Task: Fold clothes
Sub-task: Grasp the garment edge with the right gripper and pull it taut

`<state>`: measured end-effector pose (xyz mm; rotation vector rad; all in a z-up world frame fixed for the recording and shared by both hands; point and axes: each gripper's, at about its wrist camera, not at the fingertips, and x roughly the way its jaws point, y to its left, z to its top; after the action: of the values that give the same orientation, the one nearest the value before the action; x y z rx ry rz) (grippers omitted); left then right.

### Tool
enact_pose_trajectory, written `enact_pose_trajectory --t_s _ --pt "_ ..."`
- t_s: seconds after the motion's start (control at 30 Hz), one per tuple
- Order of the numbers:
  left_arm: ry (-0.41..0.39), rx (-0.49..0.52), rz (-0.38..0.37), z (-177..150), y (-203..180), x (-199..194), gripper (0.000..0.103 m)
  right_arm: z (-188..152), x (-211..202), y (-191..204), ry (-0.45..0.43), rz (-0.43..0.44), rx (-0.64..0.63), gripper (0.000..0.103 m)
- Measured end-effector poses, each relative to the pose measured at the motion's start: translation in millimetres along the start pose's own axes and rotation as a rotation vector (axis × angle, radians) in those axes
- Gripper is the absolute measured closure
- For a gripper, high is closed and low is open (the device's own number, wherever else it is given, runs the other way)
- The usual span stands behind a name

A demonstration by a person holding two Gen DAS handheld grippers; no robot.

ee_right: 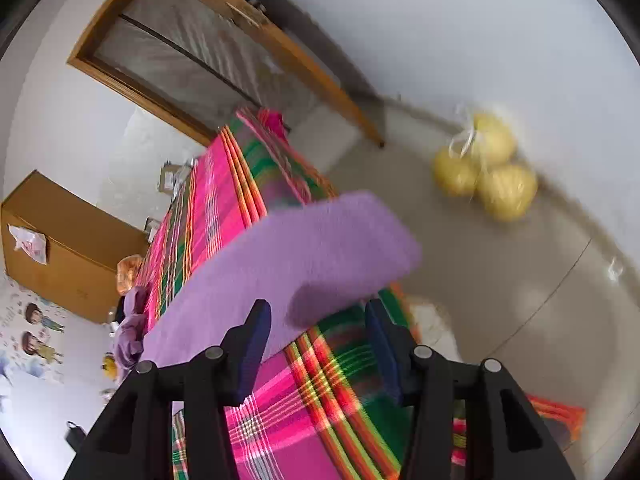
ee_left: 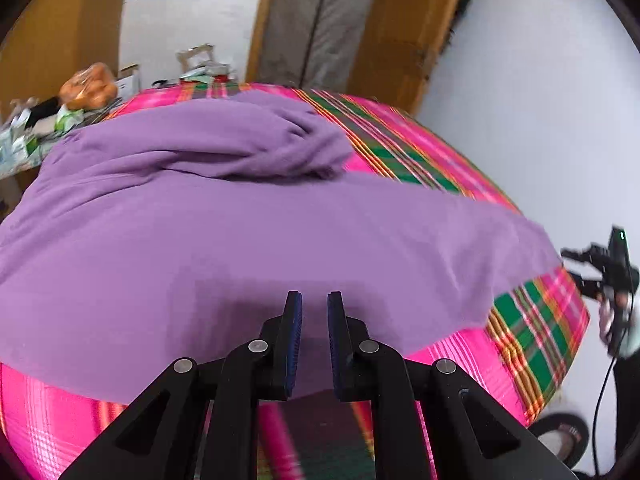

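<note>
Purple garment (ee_left: 240, 240) spread over pink-green plaid cover (ee_left: 532, 320); bunched folds at far end.

Left view only: left gripper (ee_left: 315, 304) over garment's near hem, fingers narrowly parted, pinching nothing.

Right view only: right gripper (ee_right: 318, 312) spread wide, empty, at cover's corner; garment end (ee_right: 312, 248) juts past edge, likely unsupported. Open floor (ee_right: 520, 300) beyond. Clear bag of yellow fruit (ee_right: 486, 168) near wall.

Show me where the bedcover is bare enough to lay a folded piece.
Bare plaid cover lies right of the purple garment, out to the bed's edge, and behind its bunched part. The far left corner is crowded with boxes and a bag of oranges.
</note>
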<state>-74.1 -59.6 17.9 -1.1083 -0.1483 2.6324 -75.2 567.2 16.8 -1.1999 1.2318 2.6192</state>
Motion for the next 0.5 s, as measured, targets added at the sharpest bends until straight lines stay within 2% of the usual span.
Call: enact_pose_trajectory --t_s 0.03,0.1,0.13,0.17,0.3,0.4,0.5 --pt "0.007 0.007 -0.001 -0.1 -2.1 1.7 0.091 1.0 4.7 -1.5 0.011 0.014 0.013 0.053" --pt "0.018 0.011 0.006 -0.6 -2.8 6.1 0.091 2.8 8.1 -2.6 0.006 0.019 0.024 0.080" --pt "0.022 0.012 0.011 -1.3 -2.8 7.9 0.091 3.4 4.1 -1.3 -0.020 0.001 0.015 0.097" --pt "0.026 0.011 0.013 -1.7 -1.9 8.5 0.091 3.0 0.6 1.0 -0.039 0.010 0.011 0.100" --pt "0.030 0.005 0.005 -2.7 -0.4 11.7 0.091 9.8 -28.5 22.0 -0.098 0.039 -0.061 0.100" --pt "0.031 0.008 0.000 -3.1 2.9 12.0 0.091 14.5 -41.4 26.6 -0.108 0.000 -0.083 0.100" --pt "0.036 0.007 -0.005 -1.5 6.1 11.1 0.091 10.7 -29.9 3.3 -0.026 -0.081 -0.012 0.100"
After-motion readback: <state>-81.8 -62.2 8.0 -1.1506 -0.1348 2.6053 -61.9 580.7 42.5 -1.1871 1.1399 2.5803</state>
